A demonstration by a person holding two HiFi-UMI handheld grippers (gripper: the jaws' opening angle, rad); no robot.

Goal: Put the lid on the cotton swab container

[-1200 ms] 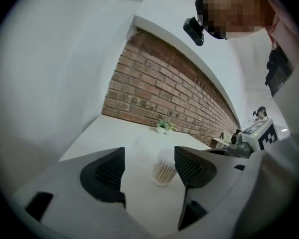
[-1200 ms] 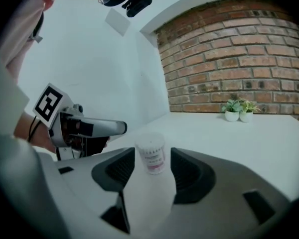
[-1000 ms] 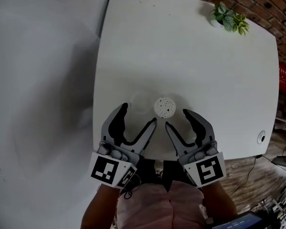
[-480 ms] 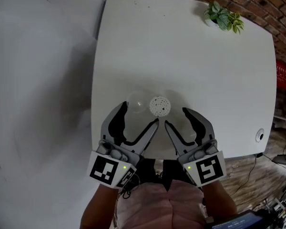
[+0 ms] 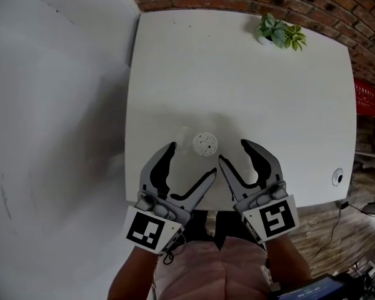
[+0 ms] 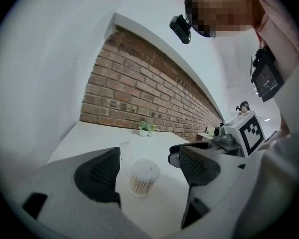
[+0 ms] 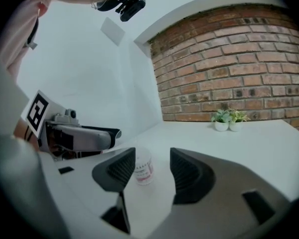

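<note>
My left claw (image 5: pixel 191 159), jaws just been opening, and right claw (image 5: pixel 234 150) both gape empty; the cotton swab container (image 5: pixel 205 144) stands uncapped by the surface's (image 5: pixel 237 74) near edge, just past my tips, with the clear lid (image 6: pixel 124 152) just left, so a clumsy reach could topple it and spill swabs.

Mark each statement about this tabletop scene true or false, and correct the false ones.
1. The cotton swab container stands on the white table. True.
2. The left tool grips the container. False: its jaws have just been opening and stand apart; the container sits beyond them, untouched.
3. A potted plant stands at the table's far edge. True.
4. The right tool is shut. False: it is open and empty.
</note>
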